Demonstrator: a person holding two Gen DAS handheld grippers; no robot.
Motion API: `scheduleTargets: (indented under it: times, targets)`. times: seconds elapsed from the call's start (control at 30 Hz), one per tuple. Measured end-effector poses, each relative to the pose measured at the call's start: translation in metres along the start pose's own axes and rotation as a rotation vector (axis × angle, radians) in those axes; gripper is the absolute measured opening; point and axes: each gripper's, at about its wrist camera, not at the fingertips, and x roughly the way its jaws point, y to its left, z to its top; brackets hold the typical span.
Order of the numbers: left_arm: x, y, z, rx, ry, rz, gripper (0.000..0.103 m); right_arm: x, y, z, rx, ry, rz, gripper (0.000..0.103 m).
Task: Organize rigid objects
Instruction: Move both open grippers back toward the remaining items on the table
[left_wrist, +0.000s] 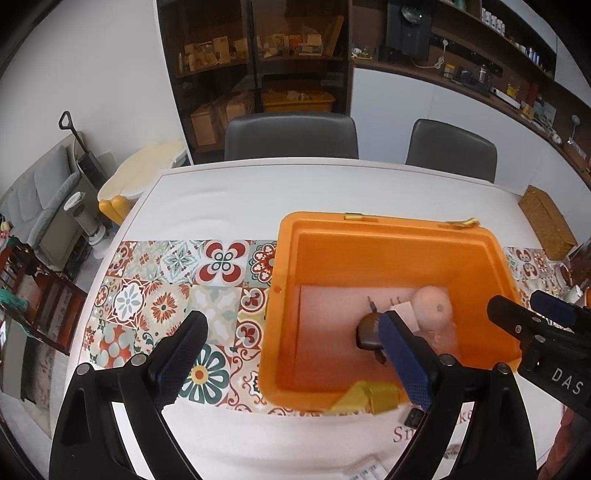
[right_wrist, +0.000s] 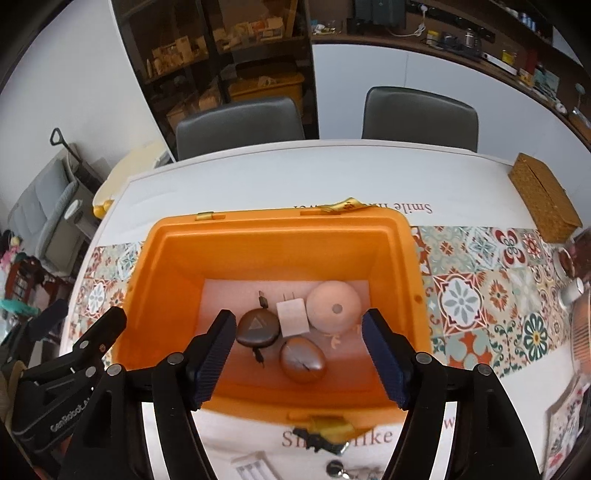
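An orange plastic bin (right_wrist: 173, 258) (left_wrist: 288, 280) stands open on the table. Inside lie a round peach ball (right_wrist: 334, 306) (left_wrist: 433, 306), a white plug adapter (right_wrist: 293, 317), a dark retractable cable reel (right_wrist: 257, 328) (left_wrist: 369, 332) and a brown egg-shaped case (right_wrist: 303, 361). My right gripper (right_wrist: 299, 363) is open and empty, hovering above the bin's near side. My left gripper (left_wrist: 295, 362) is open and empty over the bin's left wall; its right finger hides part of the contents. The right gripper shows in the left wrist view (left_wrist: 532, 314).
A tiled-pattern runner (left_wrist: 177, 291) crosses the white table. A woven box (right_wrist: 543, 197) sits far right. A yellow clasp (right_wrist: 328, 428) and small items lie near the front edge. Two grey chairs (left_wrist: 291, 136) stand behind the table. Cups and dishes (right_wrist: 570, 291) sit at the right.
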Motion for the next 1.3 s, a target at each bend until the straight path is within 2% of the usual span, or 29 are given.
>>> scheduleTargets:
  times: [0.23,0.6,1.3]
  targets:
    - [-0.024,-0.009,-0.015,0.028,-0.032,-0.019,0.099,-0.026,-0.009,-0.021,0.025,-0.035,-0.007,0.076]
    - [-0.043,-0.019,-0.041,0.031,-0.02,-0.084,0.099,-0.05,-0.029,-0.058,0.083,-0.056,-0.01,0.077]
    - [-0.043,-0.052,-0.086,0.058,0.04,-0.15,0.099,-0.052,-0.058,-0.108,0.133,-0.027,-0.014,0.077]
